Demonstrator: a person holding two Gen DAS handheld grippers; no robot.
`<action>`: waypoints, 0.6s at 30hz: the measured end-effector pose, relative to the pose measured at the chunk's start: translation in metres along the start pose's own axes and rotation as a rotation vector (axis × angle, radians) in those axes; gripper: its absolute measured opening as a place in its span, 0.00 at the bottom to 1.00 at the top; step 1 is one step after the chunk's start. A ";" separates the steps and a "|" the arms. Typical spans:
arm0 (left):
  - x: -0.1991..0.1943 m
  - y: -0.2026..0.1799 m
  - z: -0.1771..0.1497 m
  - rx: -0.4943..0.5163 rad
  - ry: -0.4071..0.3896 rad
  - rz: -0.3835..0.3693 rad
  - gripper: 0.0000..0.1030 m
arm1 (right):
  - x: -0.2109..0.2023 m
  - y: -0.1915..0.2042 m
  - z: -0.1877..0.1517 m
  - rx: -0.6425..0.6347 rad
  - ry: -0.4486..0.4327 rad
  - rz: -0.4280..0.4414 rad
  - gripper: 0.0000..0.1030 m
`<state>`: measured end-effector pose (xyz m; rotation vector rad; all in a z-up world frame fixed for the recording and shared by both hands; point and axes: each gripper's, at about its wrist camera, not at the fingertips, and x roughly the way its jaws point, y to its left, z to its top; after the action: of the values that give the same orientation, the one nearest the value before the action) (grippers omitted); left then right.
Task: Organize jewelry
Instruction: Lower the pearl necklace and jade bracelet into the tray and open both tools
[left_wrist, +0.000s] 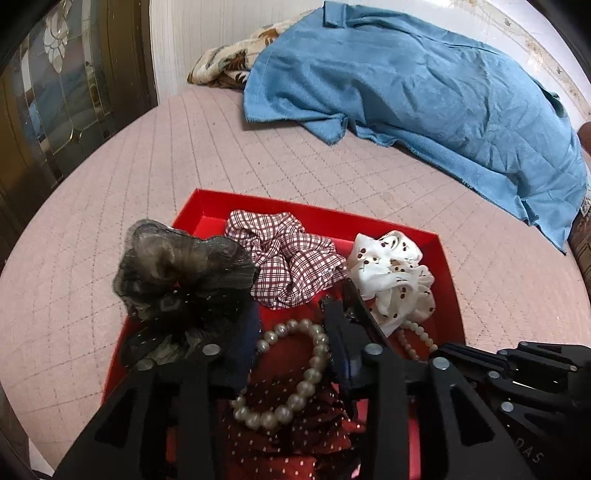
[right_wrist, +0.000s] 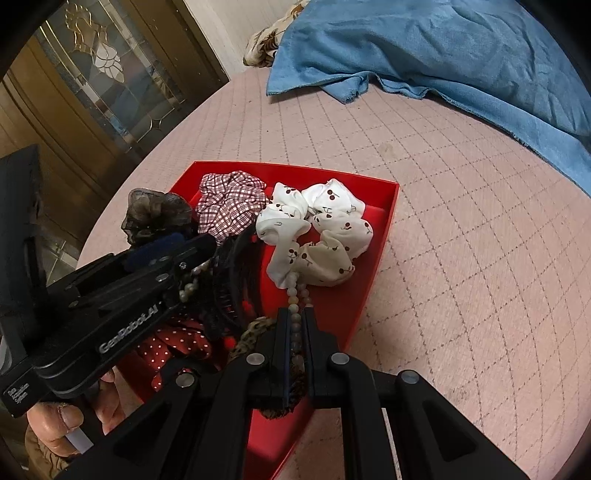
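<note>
A red tray (left_wrist: 199, 206) lies on a pink quilted bed (left_wrist: 147, 184), near the bed's edge that faces the glazed wooden door (left_wrist: 55, 92).

Left claw (left_wrist: 273, 328): jaws stand narrowly apart over the tray. A pearl bracelet (left_wrist: 295, 387) lies on the tray floor between its fingers, and no pad presses on it. A black gauze scrunchie (left_wrist: 177, 273) rests against the left finger, over the tray's left rim.

Right claw (right_wrist: 295, 314): jaws are closed on a strand of pale beads (right_wrist: 295, 291). The strand runs from between the fingers up to the white cherry scrunchie (right_wrist: 317, 229). A leopard-print piece (right_wrist: 255, 332) lies just beside the left finger.

Counted contents, as far as visible:
- Five scrunchies: black gauze, red plaid (left_wrist: 288, 258), white cherry, red dotted (left_wrist: 288, 443) and leopard-print.
- Two bead strings: the pearl bracelet and the pale strand.
- One black hair clip (right_wrist: 229, 280).
- One dark blue item (right_wrist: 155, 247), whose kind cannot be told.

A blue cloth (left_wrist: 424, 92) lies toward the bed's far edge, well apart from the tray. A hand (right_wrist: 66, 424) grips the left claw's handle.
</note>
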<state>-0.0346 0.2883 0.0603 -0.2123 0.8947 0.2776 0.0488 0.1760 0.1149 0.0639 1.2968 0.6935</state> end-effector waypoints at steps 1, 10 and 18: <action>-0.003 -0.001 0.000 0.005 -0.003 0.004 0.36 | -0.002 0.000 -0.001 0.000 -0.002 0.001 0.07; -0.039 -0.004 -0.008 0.007 -0.030 0.042 0.47 | -0.029 0.003 -0.013 0.008 -0.037 0.017 0.16; -0.082 -0.004 -0.018 -0.012 -0.080 0.056 0.58 | -0.062 0.005 -0.037 0.007 -0.080 0.009 0.30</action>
<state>-0.0952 0.2675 0.1147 -0.1866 0.8207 0.3413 0.0076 0.1367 0.1599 0.1022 1.2223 0.6880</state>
